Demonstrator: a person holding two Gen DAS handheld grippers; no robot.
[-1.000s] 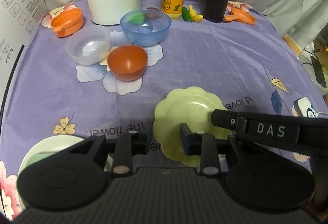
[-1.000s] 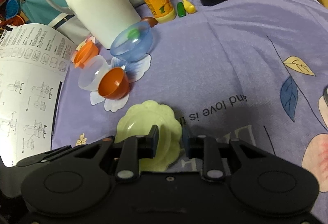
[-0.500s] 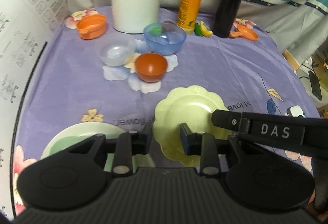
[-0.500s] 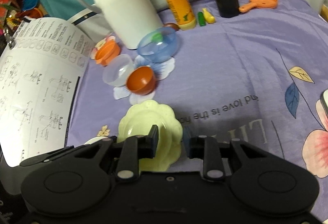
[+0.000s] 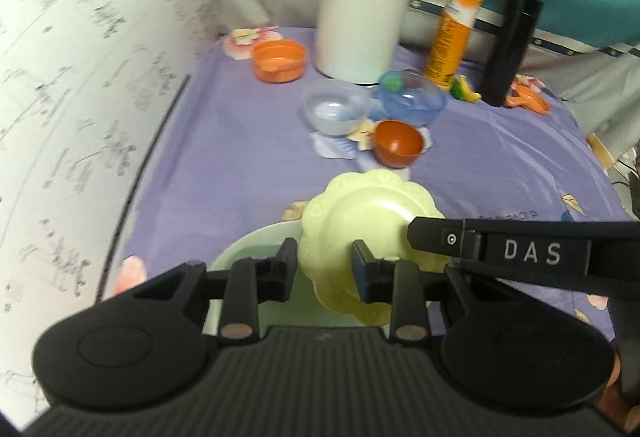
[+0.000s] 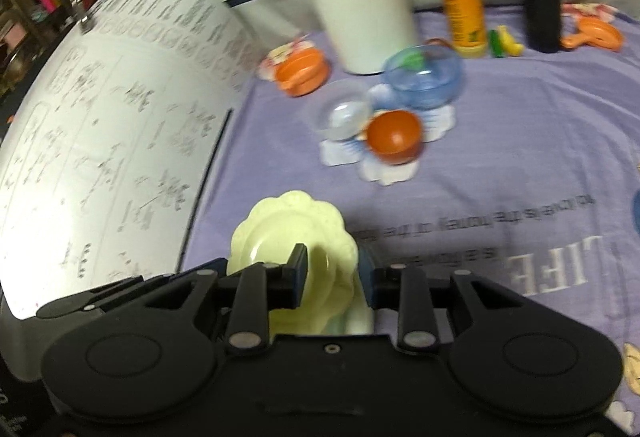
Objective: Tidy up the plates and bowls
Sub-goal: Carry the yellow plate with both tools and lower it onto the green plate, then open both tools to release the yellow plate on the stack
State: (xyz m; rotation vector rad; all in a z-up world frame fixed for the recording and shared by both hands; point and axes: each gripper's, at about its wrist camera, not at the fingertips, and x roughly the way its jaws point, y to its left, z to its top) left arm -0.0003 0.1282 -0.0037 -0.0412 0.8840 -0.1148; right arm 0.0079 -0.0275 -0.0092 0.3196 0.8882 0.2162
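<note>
the left gripper is clamped on the near rim of the scalloped yellow plate, held over a round pale green plate near the cloth's near-left corner. the right gripper has the same plate between its jaws, which have just been widening; whether its pads still press, i cannot tell.

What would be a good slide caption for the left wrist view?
Scalloped pale green plate carried over a round green plate, small bowls behind.
</note>
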